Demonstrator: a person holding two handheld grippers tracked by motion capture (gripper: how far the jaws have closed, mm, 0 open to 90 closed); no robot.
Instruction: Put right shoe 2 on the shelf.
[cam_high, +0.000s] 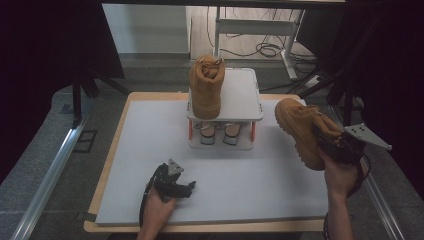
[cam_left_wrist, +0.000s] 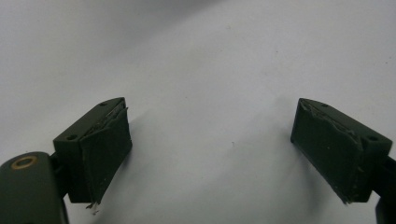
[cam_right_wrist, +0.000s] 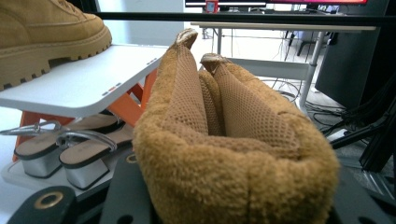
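While the right gripper (cam_high: 334, 145) carries a tan boot (cam_high: 304, 130) in the air off the right edge of the table (cam_high: 150, 150), the job looks to be at its transport step: getting this second boot up beside its partner. The jaws are clamped on the boot's padded collar at the heel end, and the toe points up and away toward the rack (cam_high: 240, 100). In the right gripper view the fuzzy collar (cam_right_wrist: 233, 172) swells between the jaws, with the mesh lining and tongue rising behind it.

Over on the rack, at the table's far edge, the matching boot (cam_high: 206, 87) stands on the left half of the white top shelf, toe toward the person. The right half of that shelf is bare. Below it, a pair of silver-heeled sandals (cam_high: 219, 132) sits on the lower tier.

My read is that the next move calls for swinging the boot leftward over the shelf's free right side, levelling the sole, and lowering it flat just beside its mate without knocking it. The grip is only on the soft collar, so the heavy lugged sole could sag or twist.

Meanwhile the left gripper (cam_high: 175, 186) rests near the table's near edge, jaws spread wide over the bare surface, holding nothing.
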